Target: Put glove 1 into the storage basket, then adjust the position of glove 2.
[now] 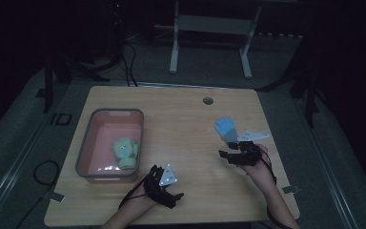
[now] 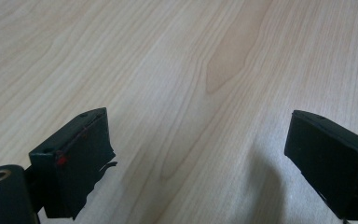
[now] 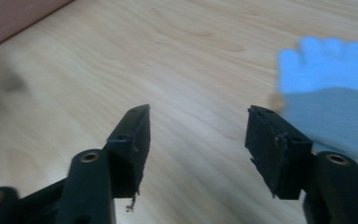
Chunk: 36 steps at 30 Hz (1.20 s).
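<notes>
While the blue glove point(image 1: 226, 128) is lying flat on the table point(image 1: 186, 124), the right gripper point(image 3: 198, 123) is hovering just beside it, fingers apart w/ nothing btwn them. Left gripper point(image 2: 198, 149) is sitting near the bin point(image 1: 86, 143), fingers wide open, nothing btwn them.

Dim room from my feed. Light wood tabletop point(image 1: 181, 119), round hole point(image 1: 208, 100) near far edge. Grey floor point(image 1: 209, 62); white frame legs point(image 1: 174, 52) top centre; black cables point(image 1: 128, 62) upper left.

There are two gloves: one blue glove point(image 1: 225, 128) at about 2 o'clock on the table point(image 1: 181, 124), and one yellow-green glove point(image 1: 126, 152) at 9 o'clock (it lies inside the bin). There is one pink bin point(image 1: 108, 113). Two grippers are there too.
</notes>
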### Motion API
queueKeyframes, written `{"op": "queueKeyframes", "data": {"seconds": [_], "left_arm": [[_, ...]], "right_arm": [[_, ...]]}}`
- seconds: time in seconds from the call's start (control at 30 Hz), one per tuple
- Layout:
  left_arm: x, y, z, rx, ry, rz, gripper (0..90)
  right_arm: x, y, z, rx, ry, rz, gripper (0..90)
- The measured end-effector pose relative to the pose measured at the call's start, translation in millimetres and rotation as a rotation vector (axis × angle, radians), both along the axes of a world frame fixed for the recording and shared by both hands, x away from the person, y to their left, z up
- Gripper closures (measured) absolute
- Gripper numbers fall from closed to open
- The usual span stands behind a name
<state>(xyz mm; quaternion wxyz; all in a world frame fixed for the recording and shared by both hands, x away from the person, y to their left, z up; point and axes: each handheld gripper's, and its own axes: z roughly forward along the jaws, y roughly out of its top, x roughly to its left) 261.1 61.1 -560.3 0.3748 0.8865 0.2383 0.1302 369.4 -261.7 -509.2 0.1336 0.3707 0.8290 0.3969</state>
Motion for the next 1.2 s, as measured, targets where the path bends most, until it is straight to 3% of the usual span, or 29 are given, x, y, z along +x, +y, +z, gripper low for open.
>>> {"op": "queueKeyframes", "data": {"seconds": [0.17,0.3,0.4,0.57,0.83,0.93,1.03,1.2], "left_arm": [[-0.3,2.3,-1.9,-0.007,0.006,0.008,7.5],[-1.4,3.6,-1.8,-0.009,-0.002,0.014,7.5],[-1.2,5.3,-1.1,-0.020,-0.009,0.018,7.5],[-0.1,7.9,-0.6,-0.034,-0.010,0.024,7.5],[-1.3,9.2,0.9,-0.051,-0.030,0.023,7.5],[-1.3,10.1,1.9,-0.058,-0.034,0.025,7.5],[-1.4,10.1,1.8,-0.056,-0.036,0.024,7.5],[-1.7,9.5,0.9,-0.049,-0.037,0.020,7.5]], "right_arm": [[14.4,-11.0,1.0,-0.002,0.003,-0.038,47.2],[30.5,-15.8,-0.6,-0.015,0.021,-0.099,64.9],[44.3,-16.8,-1.5,-0.022,0.037,-0.129,69.9],[66.2,-14.5,-0.4,-0.043,0.023,-0.148,69.1],[95.2,-9.3,-7.6,-0.061,0.045,-0.182,63.3],[99.1,-6.9,-11.7,-0.092,0.030,-0.183,62.6],[104.4,-3.0,-21.9,-0.160,0.023,-0.187,60.3],[105.3,-2.0,-33.5,-0.167,0.048,-0.183,62.5]]}}
